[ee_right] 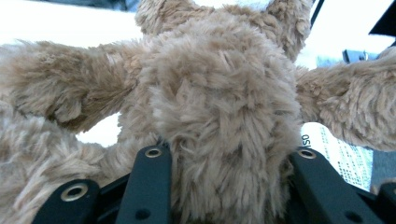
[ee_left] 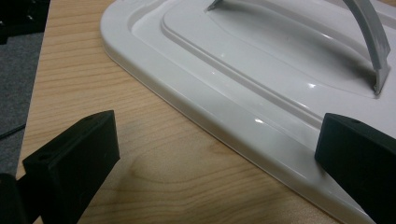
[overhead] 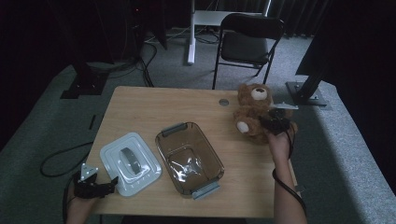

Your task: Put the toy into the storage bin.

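Teddy (ee_right: 219,107) in R gripper (ee_right: 229,158) jaws

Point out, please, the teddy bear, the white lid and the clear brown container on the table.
teddy bear (overhead: 254,112): high view, on its belly.
white lid (overhead: 112,156): high view, on the flat part left of its grey handle.
clear brown container (overhead: 211,156): high view, on its right wall.

Your high view is dim, its edges nearly black; behind the teddy bear (ee_right: 219,116) the background is overexposed.
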A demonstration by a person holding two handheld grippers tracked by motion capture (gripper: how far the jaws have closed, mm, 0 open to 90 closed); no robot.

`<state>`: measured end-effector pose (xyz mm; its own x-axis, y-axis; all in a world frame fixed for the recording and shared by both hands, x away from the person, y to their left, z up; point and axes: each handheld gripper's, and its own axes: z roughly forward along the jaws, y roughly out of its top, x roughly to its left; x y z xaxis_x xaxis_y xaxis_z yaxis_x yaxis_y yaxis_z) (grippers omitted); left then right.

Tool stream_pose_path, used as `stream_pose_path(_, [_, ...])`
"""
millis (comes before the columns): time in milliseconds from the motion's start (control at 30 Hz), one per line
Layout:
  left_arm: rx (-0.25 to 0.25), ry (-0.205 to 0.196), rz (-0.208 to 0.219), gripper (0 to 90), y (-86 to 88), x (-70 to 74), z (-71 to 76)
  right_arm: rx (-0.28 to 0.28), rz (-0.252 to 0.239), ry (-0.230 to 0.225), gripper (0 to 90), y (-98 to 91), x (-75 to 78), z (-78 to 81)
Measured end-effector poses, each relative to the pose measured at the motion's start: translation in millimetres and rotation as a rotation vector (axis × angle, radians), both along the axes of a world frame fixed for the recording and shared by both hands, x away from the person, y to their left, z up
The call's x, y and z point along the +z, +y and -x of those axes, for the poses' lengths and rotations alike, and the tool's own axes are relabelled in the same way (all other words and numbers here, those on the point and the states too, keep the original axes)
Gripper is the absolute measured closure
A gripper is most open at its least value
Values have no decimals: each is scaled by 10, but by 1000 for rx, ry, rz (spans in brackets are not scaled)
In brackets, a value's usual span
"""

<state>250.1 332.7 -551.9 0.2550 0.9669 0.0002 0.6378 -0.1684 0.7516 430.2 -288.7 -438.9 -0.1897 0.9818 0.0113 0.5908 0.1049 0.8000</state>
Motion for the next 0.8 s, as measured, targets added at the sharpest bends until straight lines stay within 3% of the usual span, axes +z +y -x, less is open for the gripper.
stream_pose_path(33, [0, -1, 1, 5, 0, 0, -1, 21, 18, -37, 650, 50, 155, 130])
stream_pose_path(333, [9, -2, 5, 5, 37, -5, -5, 121, -17, -206, 649, 329, 775, 633])
stream_pose_path(367, [9, -2, 5, 5, 37, -5, -5, 121, -17, -206, 649, 329, 775, 633])
stream_pose_path(433, [14, 2, 3, 6, 52, -4, -9, 176, -25, -249, 649, 464, 932, 775])
stream_pose_path(633, [18, 5, 26, 5, 89, -17, -16, 324, -69, -306, 648, 825, 1147, 1048])
stream_pose_path(800, [16, 3, 21, 6, 83, -15, -22, 424, -60, -306, 648, 1160, 1132, 1203])
